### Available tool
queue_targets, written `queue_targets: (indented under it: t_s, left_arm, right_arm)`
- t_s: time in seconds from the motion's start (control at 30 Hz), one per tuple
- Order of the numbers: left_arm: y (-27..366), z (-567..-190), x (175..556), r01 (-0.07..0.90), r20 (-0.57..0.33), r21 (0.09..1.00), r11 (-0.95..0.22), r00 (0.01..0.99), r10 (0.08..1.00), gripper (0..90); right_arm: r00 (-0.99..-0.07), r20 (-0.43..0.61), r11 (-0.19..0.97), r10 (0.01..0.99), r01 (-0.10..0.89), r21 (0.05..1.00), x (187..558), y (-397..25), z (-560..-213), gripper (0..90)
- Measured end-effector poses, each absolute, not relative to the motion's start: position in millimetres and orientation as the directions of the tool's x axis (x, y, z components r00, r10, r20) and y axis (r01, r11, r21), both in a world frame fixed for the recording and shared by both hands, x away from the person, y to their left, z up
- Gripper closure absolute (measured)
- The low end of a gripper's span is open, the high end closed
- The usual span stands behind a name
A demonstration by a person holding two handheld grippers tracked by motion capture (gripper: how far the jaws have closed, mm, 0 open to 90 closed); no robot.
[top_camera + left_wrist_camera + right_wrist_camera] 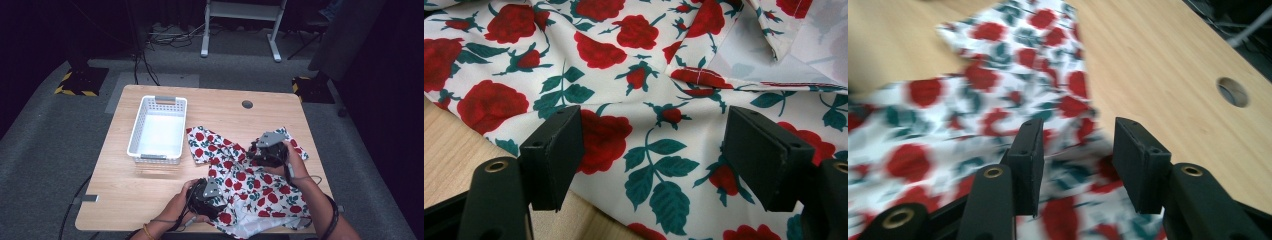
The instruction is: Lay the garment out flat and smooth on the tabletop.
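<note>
A white cloth printed with red roses and green leaves (245, 187) lies crumpled over the table's right front part. My left gripper (207, 196) hovers at its near-left edge, jaws wide apart above the print (651, 145), with nothing between them. My right gripper (267, 148) is over the cloth's far side, its jaws apart just above a raised fold (1075, 150); that view is blurred. A white inner side of the cloth (744, 62) shows where a flap is turned over.
An empty white plastic basket (134, 137) stands on the wooden table (130, 195) at the back left. A round cable hole (247, 104) sits near the far edge. Bare wood lies left of the cloth and in front of the basket.
</note>
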State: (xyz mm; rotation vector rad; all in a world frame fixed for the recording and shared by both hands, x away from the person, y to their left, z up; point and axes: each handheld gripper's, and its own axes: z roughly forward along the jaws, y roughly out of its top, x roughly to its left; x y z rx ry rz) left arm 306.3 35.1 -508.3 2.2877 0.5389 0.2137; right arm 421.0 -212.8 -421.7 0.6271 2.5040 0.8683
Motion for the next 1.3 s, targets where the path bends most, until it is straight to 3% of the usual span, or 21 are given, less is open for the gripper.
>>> queue_targets:
  t_s: [0.2, 0.37, 0.57, 0.73, 1.13, 1.3]
  left_arm:
    - [35.2, -508.3, 306.6, 0.311, -0.01, 0.718, -0.622, 0.899, 0.438, 24.4]
    - [35.3, -508.3, 306.5, 0.311, -0.008, 0.718, -0.622, 0.898, 0.439, 24.4]
    - [35.2, -508.3, 306.5, 0.312, -0.011, 0.718, -0.622, 0.898, 0.439, 24.4]
    - [35.3, -508.3, 306.5, 0.312, -0.01, 0.718, -0.622, 0.898, 0.439, 24.4]
    - [35.3, -508.3, 306.6, 0.311, -0.01, 0.718, -0.623, 0.899, 0.438, 24.4]
    - [35.3, -508.3, 306.5, 0.312, -0.01, 0.718, -0.623, 0.899, 0.439, 24.4]
  right_arm:
    - [-0.834, -0.244, 0.783, 0.496, 0.307, 0.541, 461.2, -195.4, -440.7, 55.4]
    - [-0.853, -0.216, 0.804, 0.475, 0.322, 0.499, 471.1, -187.4, -453.4, 54.9]
    - [-0.917, -0.185, 0.835, 0.352, 0.219, 0.505, 456.6, -178.5, -455.1, 52.5]
    - [-0.948, -0.21, 0.897, 0.238, 0.132, 0.422, 446.7, -165.2, -461.6, 49.3]
    - [-0.913, -0.197, 0.853, 0.356, 0.232, 0.467, 464.0, -162.1, -461.0, 36.4]
    - [-0.915, -0.145, 0.856, 0.375, 0.282, 0.434, 475.2, -157.6, -473.4, 38.2]
